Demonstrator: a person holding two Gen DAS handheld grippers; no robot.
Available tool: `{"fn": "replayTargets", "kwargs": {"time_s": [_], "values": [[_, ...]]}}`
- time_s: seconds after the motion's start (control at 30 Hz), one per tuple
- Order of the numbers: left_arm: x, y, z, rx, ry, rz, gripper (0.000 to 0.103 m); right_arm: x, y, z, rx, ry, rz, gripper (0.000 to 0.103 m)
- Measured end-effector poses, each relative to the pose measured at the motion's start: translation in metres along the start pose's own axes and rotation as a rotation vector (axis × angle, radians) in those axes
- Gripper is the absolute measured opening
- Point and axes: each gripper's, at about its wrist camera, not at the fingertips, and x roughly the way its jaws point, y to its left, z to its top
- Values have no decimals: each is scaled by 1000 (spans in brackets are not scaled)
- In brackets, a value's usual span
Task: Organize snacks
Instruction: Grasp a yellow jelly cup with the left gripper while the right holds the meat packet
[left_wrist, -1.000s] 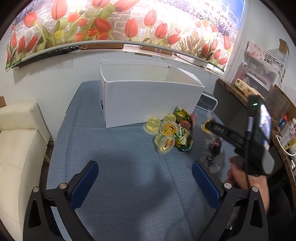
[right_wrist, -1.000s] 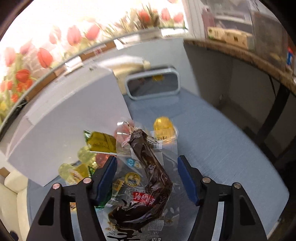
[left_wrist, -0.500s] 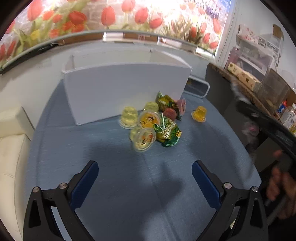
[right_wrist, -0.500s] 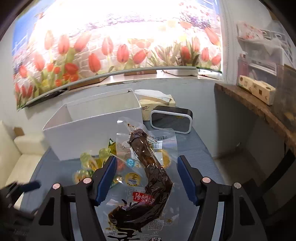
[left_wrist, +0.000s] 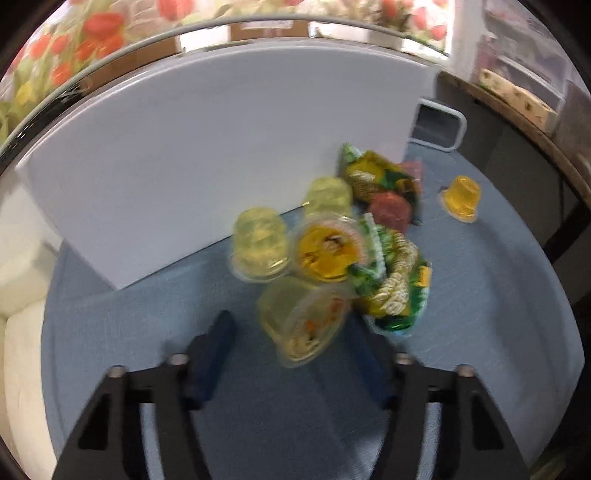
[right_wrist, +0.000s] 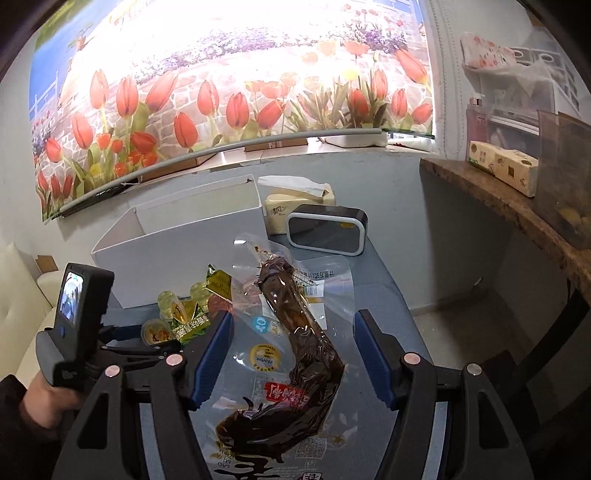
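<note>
Bench (left_wrist: 480, 332): blue cloth surface carrying the snacks and the box.
White box (left_wrist: 221, 147): open-topped, standing at the back of the bench; the snack pile lies against its front wall.
Clear pouch (right_wrist: 295, 332): holds a dark brown snack; lifted above the bench, lying between the fingers of the right tool (right_wrist: 291, 354), which grip its lower part.
Left tool (left_wrist: 291, 350): fingers apart, around a tipped yellow jelly cup (left_wrist: 303, 321); contact blurred, cannot tell.
Orange jelly cup (left_wrist: 461, 199): alone, right of the pile.
</note>
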Motion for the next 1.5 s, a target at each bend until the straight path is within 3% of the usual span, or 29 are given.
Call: {"fn": "replayTargets", "kwargs": {"time_s": [0.03, 0.27, 0.63, 0.93, 1.1, 1.27, 1.5], "values": [[0, -1, 1, 5, -1, -1, 49, 0, 0, 0, -2, -1, -2, 71], [-14, -4, -9, 4, -42, -42, 49, -1, 5, 1, -4, -3, -1, 71], [-99, 12, -1, -48, -209, -129, 49, 2, 36, 16, -71, -14, 51, 71], [-153, 40, 39, -77, -351, -78, 49, 10, 72, 68, -121, -87, 133, 72], [-156, 56, 68, -99, -406, -31, 49, 31, 95, 116, -146, -108, 242, 72], [-146, 79, 102, -121, -421, -7, 49, 77, 122, 159, -206, -66, 267, 72], [-107, 110, 140, -123, -361, 44, 49, 155, 154, 195, -267, -20, 205, 72]]}}
